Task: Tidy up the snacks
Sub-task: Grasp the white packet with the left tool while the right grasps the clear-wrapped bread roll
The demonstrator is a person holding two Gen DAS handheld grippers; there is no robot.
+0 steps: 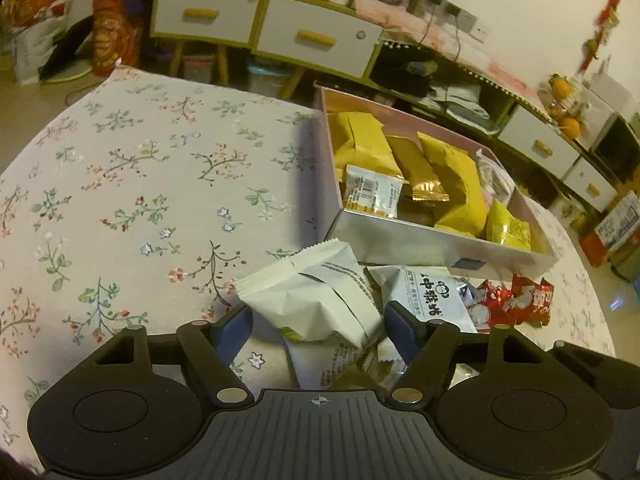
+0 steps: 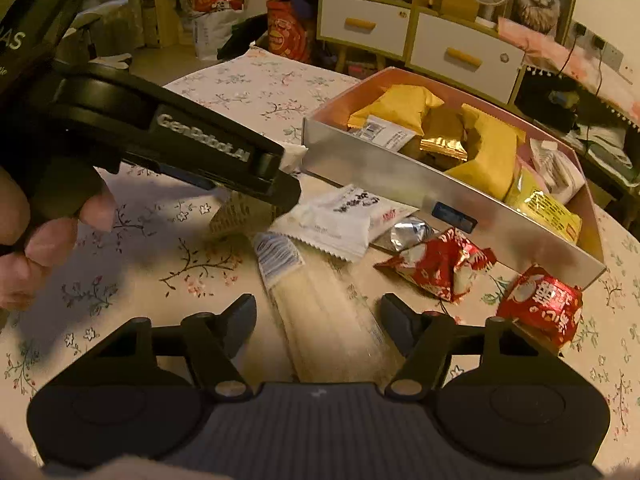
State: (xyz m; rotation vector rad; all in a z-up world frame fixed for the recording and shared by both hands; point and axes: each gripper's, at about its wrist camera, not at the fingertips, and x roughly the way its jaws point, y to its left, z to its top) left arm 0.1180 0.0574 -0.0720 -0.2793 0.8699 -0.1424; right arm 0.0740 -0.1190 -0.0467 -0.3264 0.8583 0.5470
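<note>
In the left wrist view my left gripper [image 1: 318, 324] stands open around a puffy white snack packet [image 1: 312, 300] that lies on a pile of packets; I see no pad pressing it. Beside it lie a white packet with black characters [image 1: 424, 296] and red packets [image 1: 516, 300]. Behind them is a pink box with a silver wall [image 1: 440, 240] holding several yellow packets [image 1: 456, 176]. My right gripper [image 2: 318, 314] is open astride a long clear pack of pale sticks [image 2: 328, 320], with a gap at its left finger. The left gripper [image 2: 280, 184] shows side-on there, near the box [image 2: 380, 172].
A floral tablecloth [image 1: 140, 200] covers the round table. Two red packets [image 2: 440, 268] and a silver foil piece [image 2: 408, 232] lie in front of the box. A person's hand [image 2: 48, 232] holds the left gripper. Cabinets with white drawers [image 1: 320, 40] stand beyond the table.
</note>
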